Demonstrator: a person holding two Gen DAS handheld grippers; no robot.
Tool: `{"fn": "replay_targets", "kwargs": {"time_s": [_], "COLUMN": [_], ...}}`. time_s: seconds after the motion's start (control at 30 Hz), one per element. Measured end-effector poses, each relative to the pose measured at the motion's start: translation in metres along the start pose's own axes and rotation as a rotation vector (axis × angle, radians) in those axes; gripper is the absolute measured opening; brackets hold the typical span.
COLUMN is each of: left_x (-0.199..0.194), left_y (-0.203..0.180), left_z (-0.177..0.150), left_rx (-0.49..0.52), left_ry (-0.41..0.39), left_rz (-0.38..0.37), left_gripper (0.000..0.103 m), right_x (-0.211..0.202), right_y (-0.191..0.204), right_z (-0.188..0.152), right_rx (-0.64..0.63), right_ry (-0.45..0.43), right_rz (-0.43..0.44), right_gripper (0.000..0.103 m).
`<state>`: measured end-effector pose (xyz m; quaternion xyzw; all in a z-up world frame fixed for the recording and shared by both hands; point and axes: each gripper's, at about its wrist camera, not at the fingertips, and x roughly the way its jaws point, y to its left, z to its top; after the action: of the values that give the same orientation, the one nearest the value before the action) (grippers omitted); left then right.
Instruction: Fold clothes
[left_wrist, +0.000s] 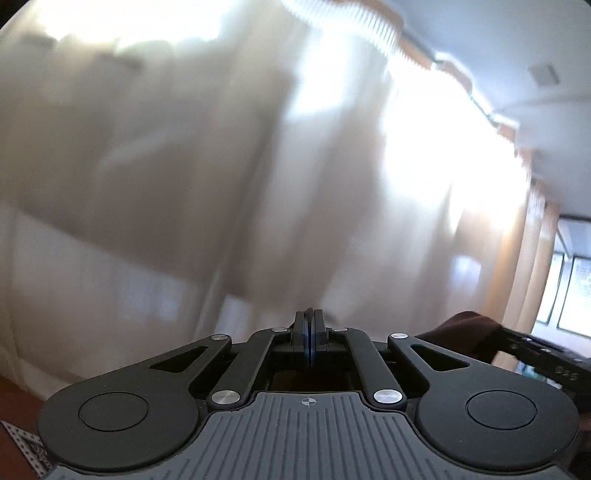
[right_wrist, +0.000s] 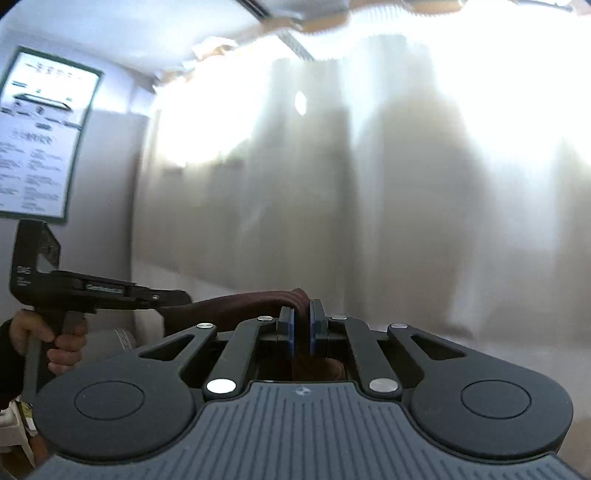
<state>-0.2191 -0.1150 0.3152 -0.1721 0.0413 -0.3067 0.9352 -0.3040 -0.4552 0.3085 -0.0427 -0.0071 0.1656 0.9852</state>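
My right claw (right_wrist: 302, 326) pinches the dark maroon garment (right_wrist: 236, 304), stretched toward my left claw (left_wrist: 309, 334), which looks fully closed; with so thin a pinch, the cloth could slip out.

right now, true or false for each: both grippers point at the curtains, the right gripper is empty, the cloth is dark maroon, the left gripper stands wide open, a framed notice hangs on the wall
1. Both grippers point at the curtains. True.
2. The right gripper is empty. False: it is shut on a fold of cloth.
3. The cloth is dark maroon. True.
4. The left gripper stands wide open. False: it is shut, pads together.
5. A framed notice hangs on the wall. True, at the left of the right wrist view.
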Motion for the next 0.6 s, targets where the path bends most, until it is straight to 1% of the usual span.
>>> {"fn": "replay_targets", "kwargs": {"time_s": [0.07, 0.13, 0.2, 0.23, 0.3, 0.4, 0.53, 0.6], "left_x": [-0.016, -0.025, -0.02, -0.016, 0.0, 0.03, 0.084, 0.113], "left_y": [-0.01, -0.017, -0.016, -0.015, -0.001, 0.028, 0.085, 0.115], "left_z": [0.007, 0.009, 0.003, -0.001, -0.016, -0.045, -0.102, -0.133], "left_rx": [0.001, 0.019, 0.023, 0.022, 0.001, -0.033, -0.08, -0.096], "left_ry": [-0.04, -0.064, -0.049, -0.035, 0.024, 0.131, 0.269, 0.327], "left_rz": [0.005, 0.029, 0.061, 0.078, 0.125, 0.203, 0.303, 0.354], "left_gripper": [0.0, 0.0, 0.0, 0.0, 0.0, 0.0, 0.0, 0.0], "right_x": [-0.003, -0.005, -0.01, -0.005, 0.016, 0.051, 0.117, 0.153], "right_y": [-0.002, -0.004, -0.006, -0.008, -0.013, -0.025, -0.028, -0.03], "right_z": [0.008, 0.015, 0.017, 0.014, 0.002, -0.025, -0.076, -0.106], "right_rx": [-0.011, -0.022, -0.02, -0.01, 0.017, 0.064, 0.105, 0.119], "right_ry": [-0.037, -0.073, -0.091, -0.087, -0.061, 0.013, 0.154, 0.229], "right_rz": [0.027, 0.053, 0.073, 0.08, 0.081, 0.089, 0.083, 0.062], "right_gripper": [0.008, 0.008, 0.008, 0.009, 0.009, 0.009, 0.009, 0.009]}}
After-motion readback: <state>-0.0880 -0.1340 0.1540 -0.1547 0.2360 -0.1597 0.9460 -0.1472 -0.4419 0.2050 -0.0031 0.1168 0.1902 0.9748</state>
